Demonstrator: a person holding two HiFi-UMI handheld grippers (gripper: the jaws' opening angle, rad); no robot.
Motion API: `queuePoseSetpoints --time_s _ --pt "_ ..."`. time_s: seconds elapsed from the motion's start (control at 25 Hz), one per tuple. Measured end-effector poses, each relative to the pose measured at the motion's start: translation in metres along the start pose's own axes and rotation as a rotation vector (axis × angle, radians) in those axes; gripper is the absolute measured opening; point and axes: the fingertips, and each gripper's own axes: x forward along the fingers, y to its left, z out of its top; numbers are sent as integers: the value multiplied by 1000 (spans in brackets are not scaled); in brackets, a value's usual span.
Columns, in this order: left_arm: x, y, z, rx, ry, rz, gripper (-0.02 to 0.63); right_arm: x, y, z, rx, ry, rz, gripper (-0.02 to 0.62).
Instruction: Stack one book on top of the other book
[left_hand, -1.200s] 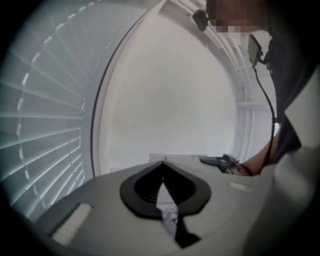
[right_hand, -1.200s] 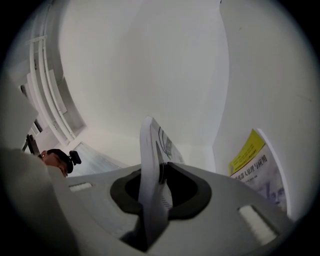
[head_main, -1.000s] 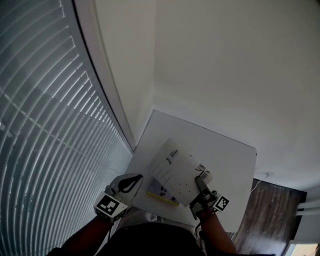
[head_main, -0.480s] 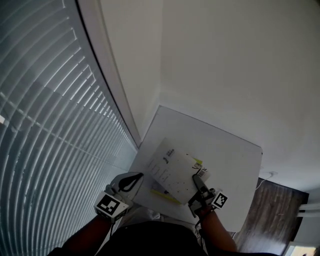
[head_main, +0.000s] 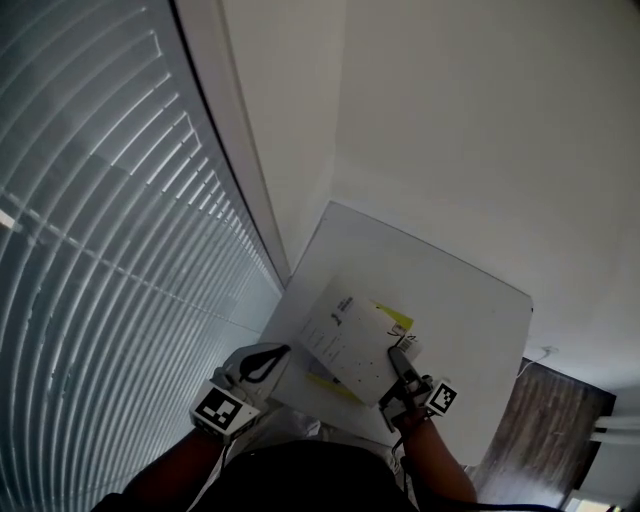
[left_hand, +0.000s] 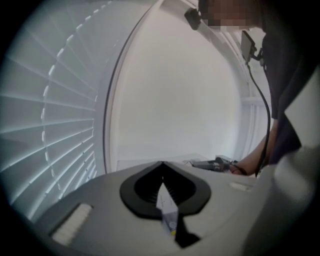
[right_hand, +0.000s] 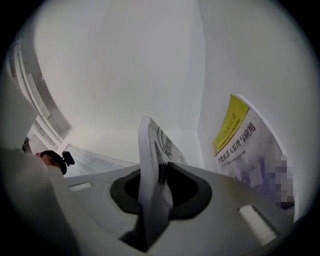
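Observation:
A white book (head_main: 350, 335) hangs over the near part of the white table (head_main: 450, 300), and my right gripper (head_main: 398, 358) is shut on its near right edge. In the right gripper view this book (right_hand: 150, 150) stands edge-on between the jaws of the right gripper (right_hand: 155, 167). Under it lies a second book (head_main: 397, 319) with a yellow band, also seen at the right of that view (right_hand: 240, 145). My left gripper (head_main: 272, 355) sits at the table's near left edge, apart from both books. Its tips (left_hand: 160, 167) meet, and I see nothing held between them.
Window blinds (head_main: 100, 230) run along the left, close to the table's left edge. A white wall (head_main: 480, 130) stands behind the table. Wooden floor (head_main: 540, 420) shows past the table's right edge. The person's arm (left_hand: 260, 155) shows at the right of the left gripper view.
The white book has sunk a little in the right gripper, and the yellow far corner of the book under it has come into sight. The left gripper has stayed put.

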Motion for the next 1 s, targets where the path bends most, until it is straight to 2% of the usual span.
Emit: queuePoseSetpoints --time_s 0.64,1.0 --pt "1 3 -10 -31 12 11 6 -9 -33 4 55 -32 -91 71" --pt "6 5 -13 -23 16 -2 6 -19 -54 10 59 -67 -189 71"
